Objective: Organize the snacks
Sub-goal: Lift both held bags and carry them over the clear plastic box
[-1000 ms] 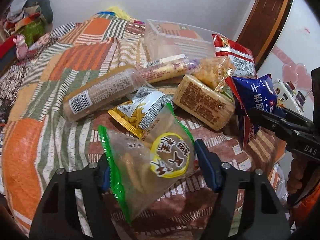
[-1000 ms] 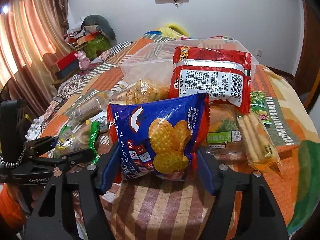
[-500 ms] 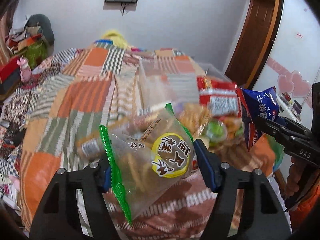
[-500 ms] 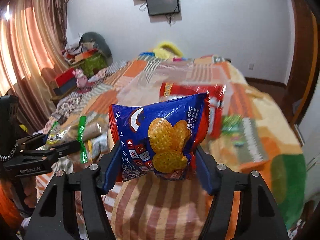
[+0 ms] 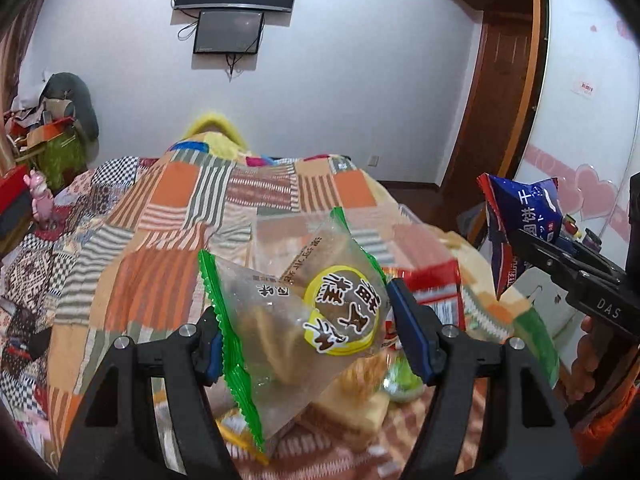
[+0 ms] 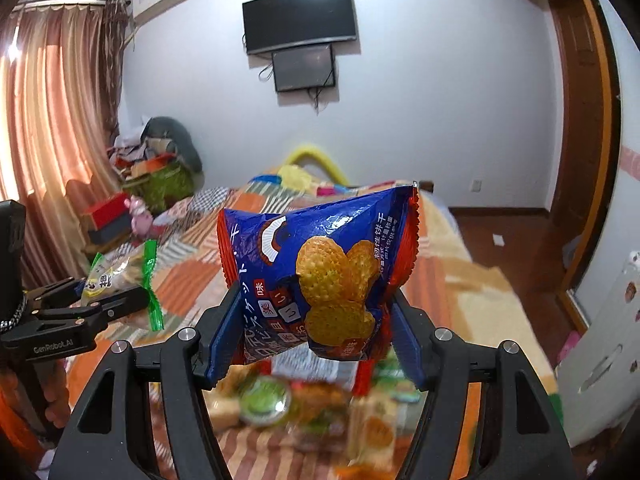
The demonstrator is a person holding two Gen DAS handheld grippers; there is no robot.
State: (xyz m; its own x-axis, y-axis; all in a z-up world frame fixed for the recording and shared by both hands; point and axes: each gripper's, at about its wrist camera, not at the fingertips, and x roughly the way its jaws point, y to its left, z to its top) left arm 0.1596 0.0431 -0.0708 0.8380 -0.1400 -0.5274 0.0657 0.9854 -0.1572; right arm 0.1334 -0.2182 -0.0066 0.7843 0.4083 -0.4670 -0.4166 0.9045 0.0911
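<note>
My left gripper (image 5: 308,340) is shut on a clear snack bag with green edges and a yellow label (image 5: 304,320), held above the bed. It also shows at the left of the right wrist view (image 6: 116,276). My right gripper (image 6: 312,332) is shut on a blue biscuit bag (image 6: 320,276), also lifted; the bag shows at the right of the left wrist view (image 5: 520,220). Below both grippers lies a blurred pile of snack packets (image 6: 312,408), partly hidden by the held bags. A clear plastic box (image 5: 288,232) stands on the bed behind the left bag.
The patchwork bedspread (image 5: 160,240) covers the bed. A red packet (image 5: 436,292) lies by the pile. Clutter and a pink toy (image 6: 140,220) sit at the left by the curtain (image 6: 52,140). A white cabinet (image 6: 600,340) stands at the right. Two screens (image 6: 300,36) hang on the wall.
Both grippers have risen and tilted up with their bags; the snack pile has dropped to the bottom of both views and the wall screens have come into sight.
</note>
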